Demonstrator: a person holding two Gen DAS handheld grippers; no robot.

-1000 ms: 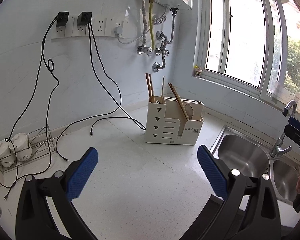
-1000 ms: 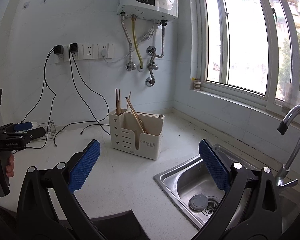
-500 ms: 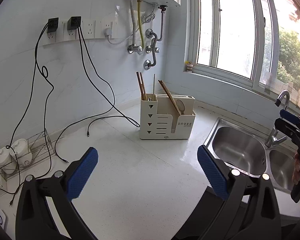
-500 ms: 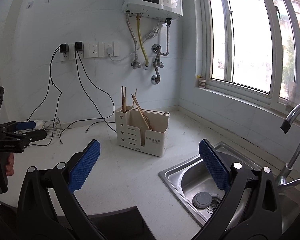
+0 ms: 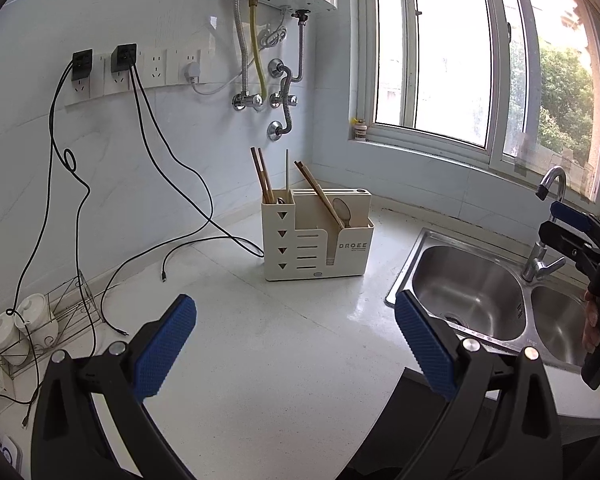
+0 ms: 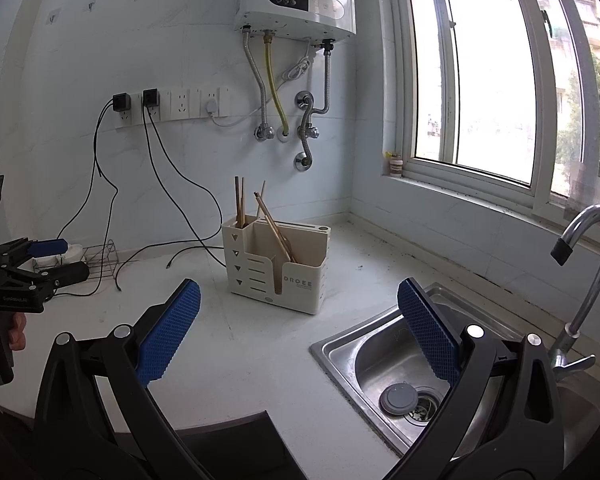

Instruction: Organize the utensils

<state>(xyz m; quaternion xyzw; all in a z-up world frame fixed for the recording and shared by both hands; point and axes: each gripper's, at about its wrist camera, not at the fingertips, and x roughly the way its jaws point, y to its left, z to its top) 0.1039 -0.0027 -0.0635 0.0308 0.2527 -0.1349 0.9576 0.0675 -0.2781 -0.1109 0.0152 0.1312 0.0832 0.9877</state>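
left hand-held gripper [image 5: 296,344] agape, empty | right hand-held gripper [image 6: 298,332] likewise | utensil holder [image 5: 316,240] now further off

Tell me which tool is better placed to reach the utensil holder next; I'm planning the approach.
Left, marginally. The left tool faces the utensil holder almost head-on across bare counter; the right tool sits partly over the sink. Both are open and empty.

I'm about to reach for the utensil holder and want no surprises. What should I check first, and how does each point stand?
1. Left gripper open, empty: ok.
2. Right gripper open, empty: ok.
3. Cream plastic utensil holder upright on the white counter: ok.
4. Counter between grippers and holder free of objects: ok.
5. Loose black cable touching the holder: cannot tell.
6. Wooden chopsticks leaning across compartments, not sorted: not ok.
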